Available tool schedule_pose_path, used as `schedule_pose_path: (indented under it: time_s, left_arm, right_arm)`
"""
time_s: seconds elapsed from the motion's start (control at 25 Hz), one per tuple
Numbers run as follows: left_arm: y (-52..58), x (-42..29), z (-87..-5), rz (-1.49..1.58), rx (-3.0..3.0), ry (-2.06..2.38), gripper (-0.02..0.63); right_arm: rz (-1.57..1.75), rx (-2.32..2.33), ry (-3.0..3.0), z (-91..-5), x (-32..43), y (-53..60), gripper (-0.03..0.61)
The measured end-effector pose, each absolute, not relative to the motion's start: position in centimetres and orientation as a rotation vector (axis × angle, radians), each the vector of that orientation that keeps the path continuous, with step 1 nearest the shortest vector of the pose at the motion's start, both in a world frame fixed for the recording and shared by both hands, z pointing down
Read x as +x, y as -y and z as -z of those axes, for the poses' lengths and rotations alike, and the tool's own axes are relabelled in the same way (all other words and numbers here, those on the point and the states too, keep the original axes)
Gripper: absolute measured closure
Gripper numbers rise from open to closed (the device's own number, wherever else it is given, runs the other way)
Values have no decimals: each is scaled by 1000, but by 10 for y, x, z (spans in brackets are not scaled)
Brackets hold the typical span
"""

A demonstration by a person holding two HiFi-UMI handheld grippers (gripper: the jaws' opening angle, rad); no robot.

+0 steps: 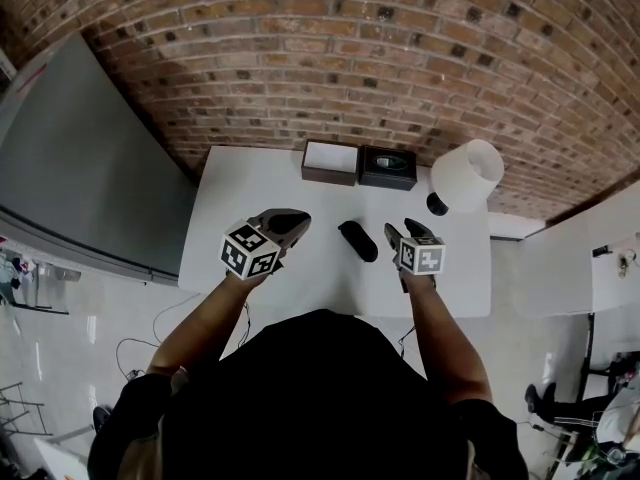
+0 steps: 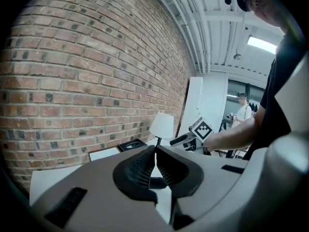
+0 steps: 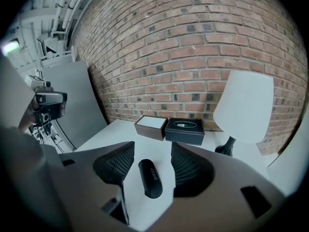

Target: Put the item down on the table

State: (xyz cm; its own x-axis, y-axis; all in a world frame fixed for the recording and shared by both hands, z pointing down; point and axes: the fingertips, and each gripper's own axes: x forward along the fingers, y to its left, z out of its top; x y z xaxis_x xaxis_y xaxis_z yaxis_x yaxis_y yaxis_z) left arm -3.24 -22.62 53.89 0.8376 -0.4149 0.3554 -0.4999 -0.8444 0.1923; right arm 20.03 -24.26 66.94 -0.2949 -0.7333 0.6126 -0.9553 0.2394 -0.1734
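Note:
A black oblong case [image 1: 357,240] lies flat on the white table [image 1: 250,193], between my two grippers. In the right gripper view the case [image 3: 150,178] shows in the gap between the jaws, with table visible on both sides of it and neither pad touching it. My right gripper [image 1: 403,230] [image 3: 152,149] hangs open just right of the case. My left gripper [image 1: 298,220] hovers left of the case. In its own view the left gripper [image 2: 155,151] has its jaw tips meeting and holds nothing.
At the table's back edge stand a brown box with a white lid [image 1: 330,161] and a black box [image 1: 388,166]. A white-shaded lamp [image 1: 468,175] stands at the back right. Behind is a brick wall [image 1: 330,58], and a grey panel [image 1: 80,168] leans at the left.

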Motion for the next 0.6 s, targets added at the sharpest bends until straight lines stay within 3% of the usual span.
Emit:
schedule_pose_path:
  time_s: [0.6]
  left_arm:
    - [207,-35,-525,-433,2779,683,588]
  right_arm:
    - [-680,1553,2186,-631,186,214,362]
